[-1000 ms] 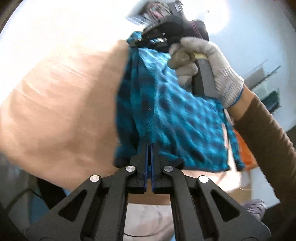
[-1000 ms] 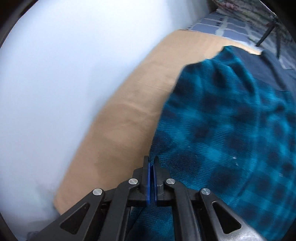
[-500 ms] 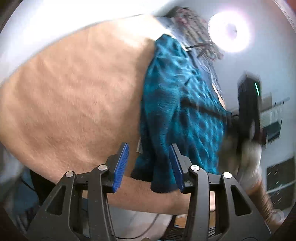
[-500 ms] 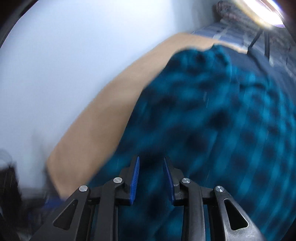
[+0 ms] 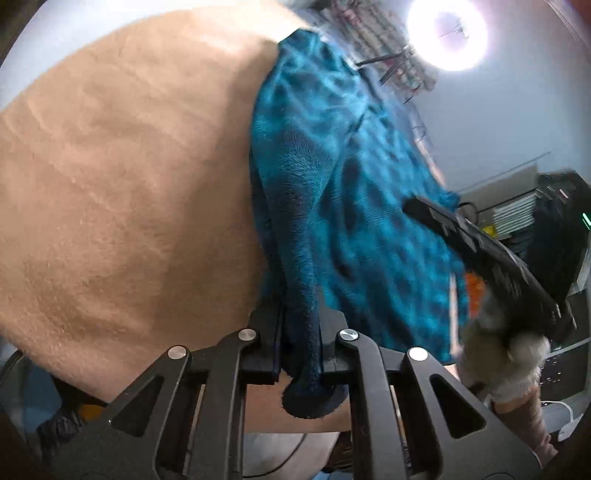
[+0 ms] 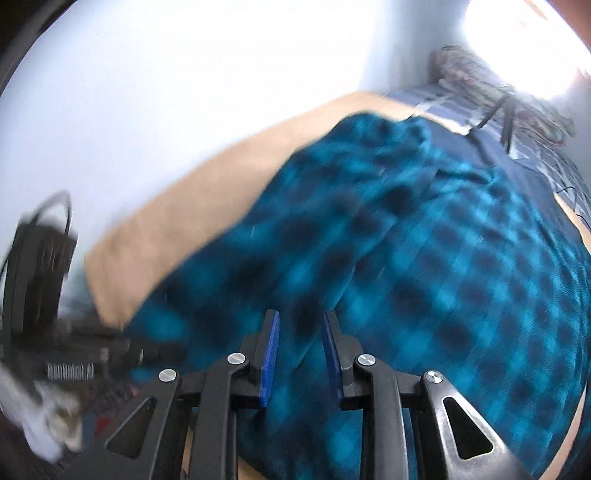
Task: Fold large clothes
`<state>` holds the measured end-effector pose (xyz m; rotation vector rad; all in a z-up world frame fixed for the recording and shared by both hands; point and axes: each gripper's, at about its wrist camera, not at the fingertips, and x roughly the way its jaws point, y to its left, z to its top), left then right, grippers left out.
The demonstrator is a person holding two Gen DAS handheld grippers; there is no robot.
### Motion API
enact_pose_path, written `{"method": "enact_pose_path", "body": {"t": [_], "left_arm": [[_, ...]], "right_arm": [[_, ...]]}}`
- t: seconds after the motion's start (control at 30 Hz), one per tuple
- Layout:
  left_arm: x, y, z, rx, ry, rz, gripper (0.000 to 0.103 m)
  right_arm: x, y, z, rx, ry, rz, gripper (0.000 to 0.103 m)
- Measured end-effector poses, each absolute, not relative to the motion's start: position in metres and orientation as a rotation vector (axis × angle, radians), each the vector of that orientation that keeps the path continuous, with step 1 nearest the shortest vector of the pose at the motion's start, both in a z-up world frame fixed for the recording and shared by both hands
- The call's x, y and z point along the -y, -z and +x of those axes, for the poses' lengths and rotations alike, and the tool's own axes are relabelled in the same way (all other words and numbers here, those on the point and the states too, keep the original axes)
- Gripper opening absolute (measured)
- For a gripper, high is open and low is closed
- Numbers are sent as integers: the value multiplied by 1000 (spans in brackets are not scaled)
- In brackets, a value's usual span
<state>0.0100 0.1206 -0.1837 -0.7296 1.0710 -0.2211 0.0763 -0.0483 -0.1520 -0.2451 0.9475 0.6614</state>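
A teal and black plaid fleece garment (image 5: 351,192) lies spread on a tan cover (image 5: 110,184). My left gripper (image 5: 299,317) is at the garment's near edge. Its jaws are closing, and a thick dark-blue fold (image 5: 306,332) is pinched between the pads and bulges out below them. In the right wrist view my right gripper (image 6: 301,315) hangs over the same garment (image 6: 461,277). Its jaws are closing with a raised ridge of cloth in the gap, and the blue pads (image 6: 269,354) stand clear of it. A gloved hand (image 5: 498,347) carries that gripper's black body (image 5: 491,258).
The tan cover (image 6: 166,221) ends at a white wall. Beyond the garment lie blue checked bedding (image 6: 443,99), a patterned bundle (image 6: 469,70) and tripod legs (image 6: 506,122). A ring lamp (image 5: 447,33) glares at the top right, with dark shelving (image 5: 554,206) below it.
Both grippers let go of the lifted garment, which now lies on the cover. The left one opened wide, then closed on a near-edge fold. The right one moved to the right side.
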Motion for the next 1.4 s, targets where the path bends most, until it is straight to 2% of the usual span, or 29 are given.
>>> {"method": "enact_pose_path", "body": {"t": [0.1, 0.23, 0.43, 0.5, 0.57, 0.6, 0.67, 0.73, 0.8, 0.9, 1.0, 1.1, 1.13, 1.17, 1.27, 1.4], "left_arm": [[-118, 168, 6, -1025, 244, -726, 10], [-114, 163, 4, -1007, 256, -709, 10], [-107, 160, 9, -1004, 252, -660, 10], [-103, 161, 10, -1003, 256, -644, 10], [-95, 158, 14, -1002, 249, -604, 10], [-90, 156, 15, -1000, 251, -586, 10], [-81, 153, 14, -994, 257, -551, 10], [-71, 148, 15, -983, 256, -514, 10], [-64, 145, 12, -980, 261, -496, 10], [-54, 143, 12, -975, 257, -454, 10], [-47, 142, 9, -976, 255, -420, 9], [-40, 140, 8, -979, 253, -416, 9], [-38, 139, 8, -976, 253, -411, 9], [-37, 138, 9, -974, 253, -407, 9], [-29, 132, 8, -959, 259, -365, 9], [-15, 126, 7, -945, 280, -315, 9]], "right_arm": [[42, 145, 106, -937, -655, -143, 23], [19, 153, 135, -957, -654, -82, 18], [-6, 212, 170, -1130, -599, -103, 20], [-6, 205, 173, -1137, -592, -96, 27], [-6, 193, 178, -1145, -592, -59, 48], [-9, 183, 181, -1132, -600, -36, 53], [-17, 171, 184, -1127, -621, -28, 70], [-36, 166, 188, -1147, -647, -62, 76], [-53, 170, 192, -1163, -611, -132, 76], [-75, 187, 196, -1187, -539, -261, 74], [-85, 207, 198, -1208, -478, -376, 65], [-81, 213, 195, -1186, -446, -439, 40], [-77, 211, 195, -1173, -438, -444, 24], [-72, 209, 196, -1169, -431, -436, 13], [-46, 198, 202, -1185, -475, -300, 9], [8, 183, 212, -1184, -536, -18, 8]]}}
